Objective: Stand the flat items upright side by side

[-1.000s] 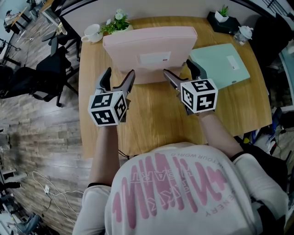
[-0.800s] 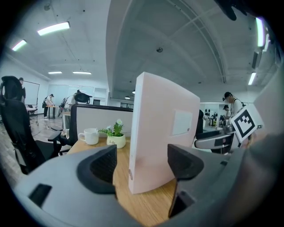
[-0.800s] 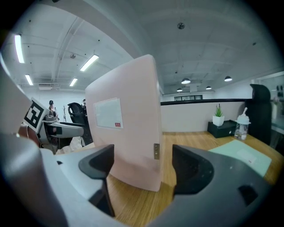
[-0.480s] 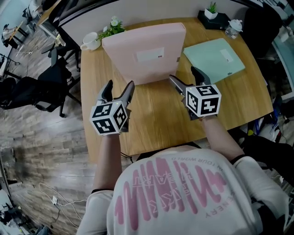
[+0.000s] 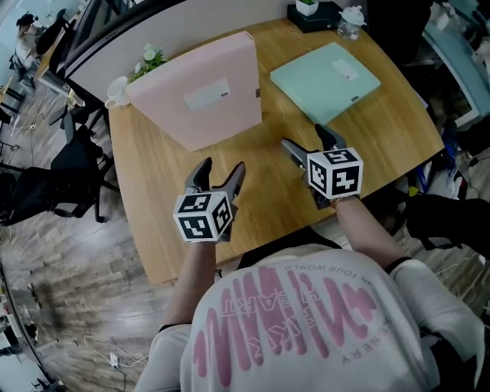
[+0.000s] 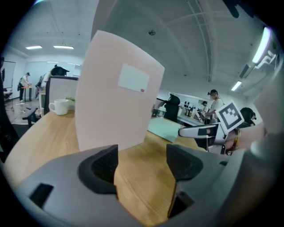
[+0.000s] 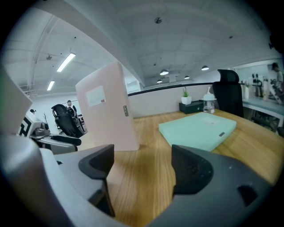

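Observation:
A pink folder [image 5: 199,99] stands upright on its edge at the back left of the wooden table [image 5: 153,207], with nothing holding it. A pale green folder [image 5: 325,70] lies flat at the back right. My left gripper [image 5: 222,168] is open and empty, hovering near the table's front, a short way in front of the pink folder [image 6: 117,93]. My right gripper [image 5: 305,138] is also open and empty, in front of the green folder [image 7: 199,128] and to the right of the pink folder [image 7: 106,108]. Bare wood shows between both pairs of jaws.
A white cup [image 5: 119,90] and a small flowering plant [image 5: 149,57] sit behind the pink folder. A black tray with a potted plant [image 5: 310,11] and a glass jar [image 5: 352,17] stand at the back right. An office chair [image 5: 46,184] is beside the table's left edge.
Both grippers have drawn back from the pink folder's lower edge toward the table's front. The folder stays standing by itself. The head view has swung, so the table looks turned.

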A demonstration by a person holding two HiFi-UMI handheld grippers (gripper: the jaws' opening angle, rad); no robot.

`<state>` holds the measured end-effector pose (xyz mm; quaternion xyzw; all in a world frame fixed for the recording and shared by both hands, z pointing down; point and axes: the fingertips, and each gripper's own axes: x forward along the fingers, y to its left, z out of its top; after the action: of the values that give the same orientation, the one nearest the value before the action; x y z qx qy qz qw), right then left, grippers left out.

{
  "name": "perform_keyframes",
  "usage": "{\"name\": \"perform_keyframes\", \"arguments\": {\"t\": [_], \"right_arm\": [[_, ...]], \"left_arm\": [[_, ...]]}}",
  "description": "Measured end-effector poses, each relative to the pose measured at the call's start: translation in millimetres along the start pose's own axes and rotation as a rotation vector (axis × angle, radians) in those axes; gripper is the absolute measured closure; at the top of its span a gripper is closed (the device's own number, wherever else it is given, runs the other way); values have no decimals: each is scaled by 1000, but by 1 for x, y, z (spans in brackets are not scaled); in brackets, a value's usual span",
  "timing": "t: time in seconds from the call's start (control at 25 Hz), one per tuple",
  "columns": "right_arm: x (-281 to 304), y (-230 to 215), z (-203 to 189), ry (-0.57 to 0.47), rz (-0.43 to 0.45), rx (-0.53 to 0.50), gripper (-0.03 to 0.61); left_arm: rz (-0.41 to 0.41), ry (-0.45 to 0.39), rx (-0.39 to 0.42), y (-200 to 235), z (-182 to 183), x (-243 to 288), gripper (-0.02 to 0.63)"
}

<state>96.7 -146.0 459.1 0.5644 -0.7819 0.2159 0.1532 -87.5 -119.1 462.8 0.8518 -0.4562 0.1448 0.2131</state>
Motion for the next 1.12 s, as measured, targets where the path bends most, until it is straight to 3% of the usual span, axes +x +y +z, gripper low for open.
{"name": "perform_keyframes", "arguments": {"t": [0.16,0.32,0.44,0.72,0.92,1.12], "right_arm": [[-12,-36,-6,-1,-48,44,170],[-19,-79,-10,-1,-77,90,170],[-22,-118,-12,11,-86,102,170],[-33,-216,5,28,-75,165,170],[-29,-271,10,44,-23,277,170],[-24,-303,10,68,19,324,170]], "left_arm": [[-122,53,28,-58,-7,34,272],[-178,72,72,-100,-1,64,272],[-162,73,82,-116,7,87,272],[-98,22,-10,-155,46,152,272],[-51,2,3,-171,78,197,272],[-41,47,61,-181,104,233,267]]}}
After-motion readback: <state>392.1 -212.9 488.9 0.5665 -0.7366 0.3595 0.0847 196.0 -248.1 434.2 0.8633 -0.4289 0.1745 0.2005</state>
